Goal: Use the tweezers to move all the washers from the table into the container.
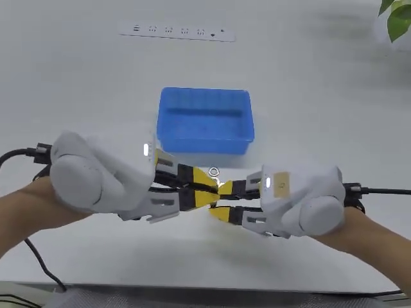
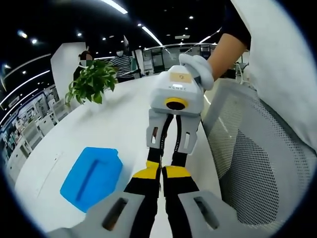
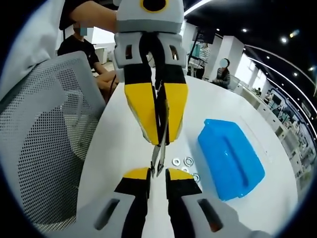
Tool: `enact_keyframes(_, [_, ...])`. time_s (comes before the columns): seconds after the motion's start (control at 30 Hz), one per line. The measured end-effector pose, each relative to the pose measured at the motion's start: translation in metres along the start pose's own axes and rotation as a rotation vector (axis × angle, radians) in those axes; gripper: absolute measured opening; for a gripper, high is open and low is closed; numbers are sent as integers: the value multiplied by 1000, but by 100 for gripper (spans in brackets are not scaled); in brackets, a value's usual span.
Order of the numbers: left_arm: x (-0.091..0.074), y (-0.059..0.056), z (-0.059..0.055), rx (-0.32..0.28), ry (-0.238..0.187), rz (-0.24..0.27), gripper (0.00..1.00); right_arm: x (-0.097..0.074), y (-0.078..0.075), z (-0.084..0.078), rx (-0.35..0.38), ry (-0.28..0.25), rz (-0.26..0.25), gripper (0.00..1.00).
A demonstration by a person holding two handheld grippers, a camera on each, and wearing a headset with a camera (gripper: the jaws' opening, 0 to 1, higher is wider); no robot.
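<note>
Left gripper (image 3: 159, 141) is clamped tight on the tweezers (image 3: 158, 161), and their tips poke in between the right gripper (image 3: 157, 174) jaws. Honestly can't tell if those are pinching. Washers (image 3: 188, 161) sit on the table (image 1: 96, 77) just beside the tips, blue container (image 1: 204, 144) near them.

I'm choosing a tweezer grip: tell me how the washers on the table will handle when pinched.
The washers look like thin, flat metal rings, so they are probably light and stiff. Lying flat on the smooth white table, they'll likely slide when nudged rather than lift. Their metallic finish suggests they may slip from the tweezers.
</note>
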State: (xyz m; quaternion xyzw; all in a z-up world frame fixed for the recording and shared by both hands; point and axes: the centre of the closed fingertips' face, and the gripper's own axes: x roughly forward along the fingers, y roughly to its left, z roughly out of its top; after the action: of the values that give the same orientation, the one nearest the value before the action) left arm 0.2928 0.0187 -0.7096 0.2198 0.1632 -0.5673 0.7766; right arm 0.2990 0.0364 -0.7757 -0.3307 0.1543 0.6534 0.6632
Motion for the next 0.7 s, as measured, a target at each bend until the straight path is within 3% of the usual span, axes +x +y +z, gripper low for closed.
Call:
enact_keyframes(0.33, [-16, 20, -9, -5, 9, 65, 6, 5, -1, -7, 13, 25, -10, 25])
enact_keyframes(0.7, [-15, 29, -11, 23, 10, 60, 6, 10, -3, -7, 50, 22, -19, 30])
